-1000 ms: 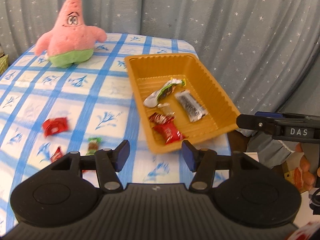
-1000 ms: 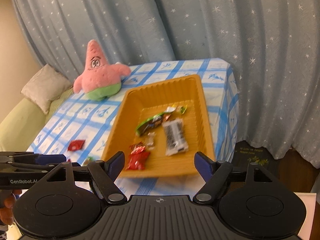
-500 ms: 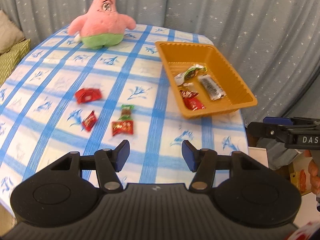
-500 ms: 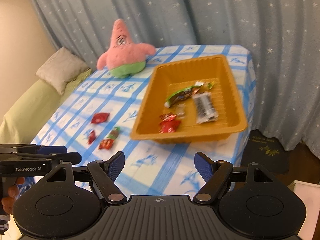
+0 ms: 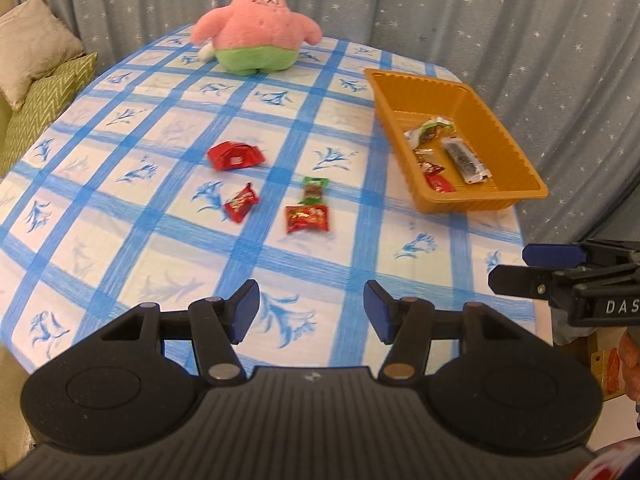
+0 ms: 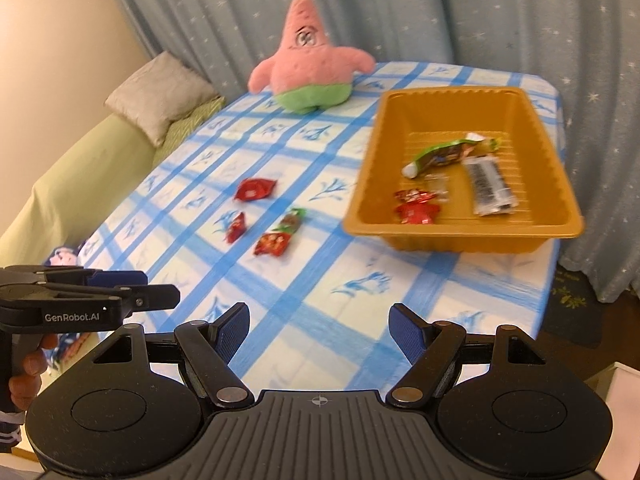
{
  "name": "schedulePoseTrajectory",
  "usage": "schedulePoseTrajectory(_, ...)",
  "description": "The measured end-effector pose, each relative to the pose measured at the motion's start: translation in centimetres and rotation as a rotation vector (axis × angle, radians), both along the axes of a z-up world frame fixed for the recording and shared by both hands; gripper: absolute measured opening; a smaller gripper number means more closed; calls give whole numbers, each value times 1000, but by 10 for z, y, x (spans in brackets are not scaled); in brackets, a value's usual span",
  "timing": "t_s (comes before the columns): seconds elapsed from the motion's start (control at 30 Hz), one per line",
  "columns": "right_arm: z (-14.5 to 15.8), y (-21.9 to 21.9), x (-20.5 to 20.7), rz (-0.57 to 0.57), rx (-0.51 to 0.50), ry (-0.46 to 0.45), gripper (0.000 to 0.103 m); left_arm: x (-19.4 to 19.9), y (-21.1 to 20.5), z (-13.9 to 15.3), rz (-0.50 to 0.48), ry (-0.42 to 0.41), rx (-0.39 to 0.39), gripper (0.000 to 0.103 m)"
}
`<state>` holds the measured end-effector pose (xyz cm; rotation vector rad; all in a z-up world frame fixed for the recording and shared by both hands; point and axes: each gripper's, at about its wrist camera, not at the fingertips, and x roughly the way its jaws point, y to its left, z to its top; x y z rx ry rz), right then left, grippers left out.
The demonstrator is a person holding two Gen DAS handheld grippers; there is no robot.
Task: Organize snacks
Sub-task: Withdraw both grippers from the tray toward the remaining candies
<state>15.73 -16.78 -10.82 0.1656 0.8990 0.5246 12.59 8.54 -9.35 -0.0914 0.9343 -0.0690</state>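
Note:
An orange tray [image 5: 516,148] [image 6: 368,184] sits at the table's right side and holds several wrapped snacks, among them a grey bar [image 5: 466,160] [image 6: 490,192] and a red packet [image 6: 416,212]. Loose on the checked cloth lie a big red packet [image 5: 235,156] [image 6: 255,189], a small red candy [image 5: 240,203] [image 6: 236,227], a green-and-red candy [image 5: 314,190] [image 6: 294,221] and a red pouch [image 5: 307,219] [image 6: 273,245]. My left gripper [image 5: 311,312] hangs open over the table's near edge, nothing between its fingers. My right gripper [image 6: 319,334] is open too, likewise with nothing in it.
A pink star plush [image 5: 256,24] [image 6: 310,60] stands at the far end of the blue-checked table [image 5: 160,240]. A starry curtain [image 5: 520,20] hangs behind. A green sofa with cushions [image 6: 160,92] runs along the left. Each gripper shows at the other view's side edge.
Both grippers have pulled back from the tray toward the table's near edge, so the loose snacks on the cloth have come into full view. Their jaws stayed open.

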Motion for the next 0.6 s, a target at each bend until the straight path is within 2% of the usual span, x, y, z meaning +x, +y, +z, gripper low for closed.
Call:
schedulePoseTrajectory(0.33, -13, 49, 5, 82, -43, 8, 76, 1, 28, -9, 25, 21, 14, 54)
schedulePoseTrajectory(0.6, -22, 80, 18, 96, -59, 12, 76, 9, 47, -15, 22, 29, 24, 54)
